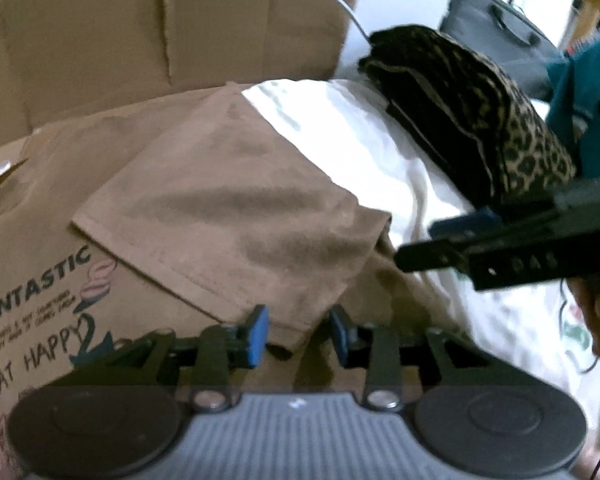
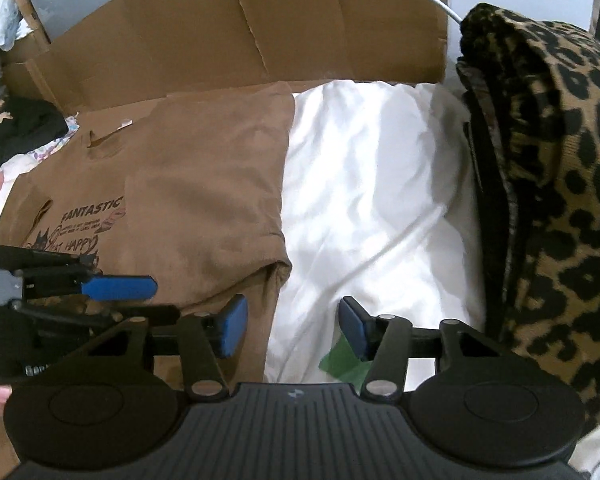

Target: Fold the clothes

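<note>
Brown cotton-like T-shirt [image 2: 204, 184] with a printed cat motif lies partly folded on a white sheet [image 2: 372, 184] over what appears to be a bed, one side already turned inward so that a hemmed edge crosses the print; flattened cardboard [image 2: 236, 28] stands behind it, and a folded leopard-print garment [image 2: 572, 184] sits well to the right. Left claw [image 1: 300, 334] is spread at the near folded corner of the shirt, blue pads either side of the cloth edge with a visible gap and no pinch; right claw [image 2: 292, 326] is likewise spread, straddling the shirt's right border where brown meets white, holding nothing. Judged from its drape and soft creases, the fabric is light, limp and non-slippery, offering no stiffness; a single layer would sag, so the better hold is probably the doubled hem or the folded corner, taken with both claws apart along one edge to keep the panel taut. Hidden or uncertain: the shirt's near hem lies beneath the claw bodies in both views; its collar end cannot be made out; the left-wrist view is motion-blurred, so contact between pad and cloth cannot be settled; a scrap of green [image 2: 340, 356] under the right claw is unidentifiable.
</note>
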### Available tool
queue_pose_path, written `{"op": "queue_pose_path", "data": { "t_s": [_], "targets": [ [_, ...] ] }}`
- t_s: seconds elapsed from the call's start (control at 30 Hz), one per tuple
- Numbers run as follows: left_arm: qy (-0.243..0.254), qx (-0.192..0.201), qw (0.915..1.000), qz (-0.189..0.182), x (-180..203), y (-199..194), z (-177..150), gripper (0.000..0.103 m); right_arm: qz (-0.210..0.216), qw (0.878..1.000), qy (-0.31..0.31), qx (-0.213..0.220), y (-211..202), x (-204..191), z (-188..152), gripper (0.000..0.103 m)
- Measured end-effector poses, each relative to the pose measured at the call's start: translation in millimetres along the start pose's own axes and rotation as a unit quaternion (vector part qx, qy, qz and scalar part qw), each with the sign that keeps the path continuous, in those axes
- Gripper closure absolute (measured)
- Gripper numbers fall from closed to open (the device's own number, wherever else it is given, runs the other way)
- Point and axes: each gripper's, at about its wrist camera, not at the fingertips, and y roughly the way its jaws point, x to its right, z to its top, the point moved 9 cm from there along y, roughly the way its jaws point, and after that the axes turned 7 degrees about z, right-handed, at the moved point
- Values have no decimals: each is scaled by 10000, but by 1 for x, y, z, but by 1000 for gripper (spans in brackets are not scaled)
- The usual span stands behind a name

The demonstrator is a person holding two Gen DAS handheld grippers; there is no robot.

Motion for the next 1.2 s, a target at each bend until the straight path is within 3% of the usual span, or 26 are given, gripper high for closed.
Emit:
{"op": "queue_pose_path", "data": {
  "t_s": [0.13, 0.17, 0.27, 0.37, 0.63, 0.87, 1.03, 1.2],
  "targets": [
    [403, 149, 9991, 40, 4, 0, -4, 68, 23, 9997, 180, 141, 14, 2, 1, 58],
    [491, 184, 9986, 78, 4, 0, -5, 71, 1, 9997, 163, 156, 15, 1, 1, 63],
    [706, 241, 9969, 269, 2, 0, -5, 97, -65, 9997, 114, 200, 20, -1, 1, 76],
    [793, 252, 9962, 249, 1, -6, -4, 98, -121, 9996, 91, 227, 22, -1, 3, 87],
    [1815, 151, 9817, 558, 20, -12, -17, 97, -293, 9995, -85, 131, 22, 2, 1, 84],
    [1922, -128, 9800, 499, 13, -18, -17, 90, -262, 9991, -278, -207, 5, -1, 2, 82],
    [1603, -158, 9861, 418, -19, -26, -12, 86, 92, 9997, -180, 159, -21, -6, 20, 82],
    [887, -18, 9936, 696, -63, -17, 15, 86, 233, 9989, -131, 397, -12, -17, 40, 82]
  ]
}}
